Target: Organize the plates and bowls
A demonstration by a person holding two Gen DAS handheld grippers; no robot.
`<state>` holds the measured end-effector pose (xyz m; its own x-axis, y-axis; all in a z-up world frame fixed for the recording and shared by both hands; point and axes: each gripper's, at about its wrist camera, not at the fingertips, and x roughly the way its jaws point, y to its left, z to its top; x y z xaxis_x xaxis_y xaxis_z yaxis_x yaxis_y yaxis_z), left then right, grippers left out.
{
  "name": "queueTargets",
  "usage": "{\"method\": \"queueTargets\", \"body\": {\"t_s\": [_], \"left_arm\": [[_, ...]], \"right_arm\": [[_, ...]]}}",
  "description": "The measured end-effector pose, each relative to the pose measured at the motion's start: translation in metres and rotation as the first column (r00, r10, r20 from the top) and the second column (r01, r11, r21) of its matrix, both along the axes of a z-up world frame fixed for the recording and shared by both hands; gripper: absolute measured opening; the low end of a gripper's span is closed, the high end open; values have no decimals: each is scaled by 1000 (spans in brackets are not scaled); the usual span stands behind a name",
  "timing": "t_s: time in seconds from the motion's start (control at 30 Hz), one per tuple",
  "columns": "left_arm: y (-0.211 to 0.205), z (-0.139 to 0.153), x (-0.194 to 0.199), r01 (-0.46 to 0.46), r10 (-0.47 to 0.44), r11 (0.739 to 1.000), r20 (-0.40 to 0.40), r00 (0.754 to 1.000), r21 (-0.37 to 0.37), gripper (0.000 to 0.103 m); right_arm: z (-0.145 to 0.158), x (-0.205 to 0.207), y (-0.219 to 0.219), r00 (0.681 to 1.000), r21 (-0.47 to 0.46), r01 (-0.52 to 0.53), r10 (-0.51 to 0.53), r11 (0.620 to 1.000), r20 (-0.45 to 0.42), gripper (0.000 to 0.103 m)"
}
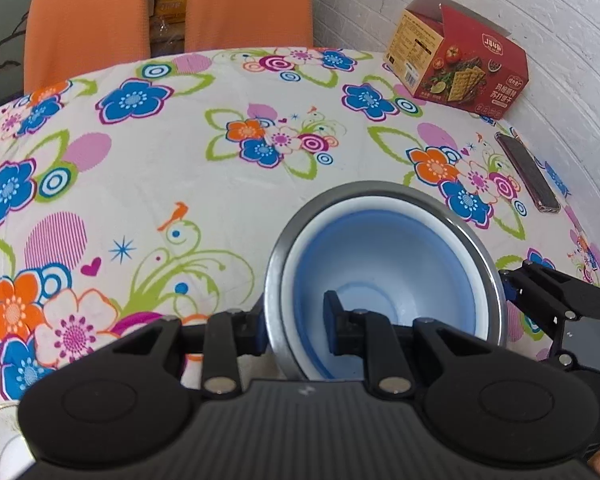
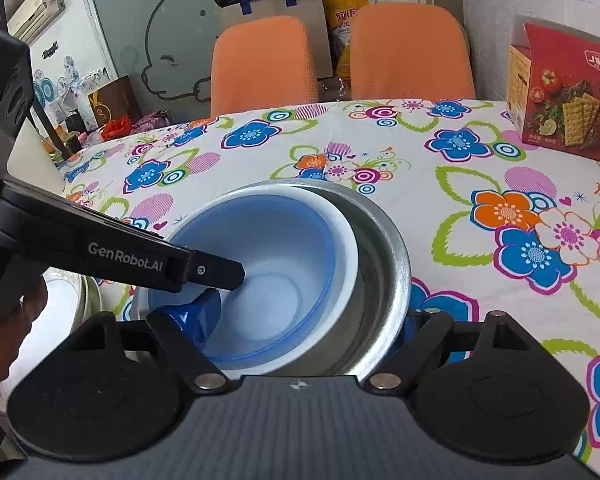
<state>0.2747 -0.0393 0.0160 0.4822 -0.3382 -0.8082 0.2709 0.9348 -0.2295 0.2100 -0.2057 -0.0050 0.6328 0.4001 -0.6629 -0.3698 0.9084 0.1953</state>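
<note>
1. Now we hold the L gripper (image 1: 296,328) low, jaws pinching the near-left rims of the blue bowl (image 1: 384,264) and steel bowl (image 1: 496,280).
2. R gripper (image 2: 304,320) spans both bowls wide, prob. not gripping.
3. Bowls nested, mouths up, on the floral tablecloth (image 1: 172,168).

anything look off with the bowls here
Yes: the blue bowl sits off-centre in the metal bowl, pushed to one side, leaving a gap on the other. Nothing looks spilled or broken.

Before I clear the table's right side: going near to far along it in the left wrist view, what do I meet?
Right gripper at the steel bowl's rim → phone → cracker box by the wall.
</note>
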Motion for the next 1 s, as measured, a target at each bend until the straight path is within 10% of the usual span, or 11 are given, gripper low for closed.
{"method": "queueTargets", "body": {"t_s": [0.5, 1.0], "left_arm": [[130, 47, -92, -211, 204, 975, 86, 975, 74, 19], [194, -8, -139, -277, 277, 961, 14, 961, 18, 19]], "right_arm": [[37, -47, 120, 965, 78, -260, 256, 962, 61, 73], [3, -74, 177, 942, 26, -332, 333, 943, -35, 74]]}}
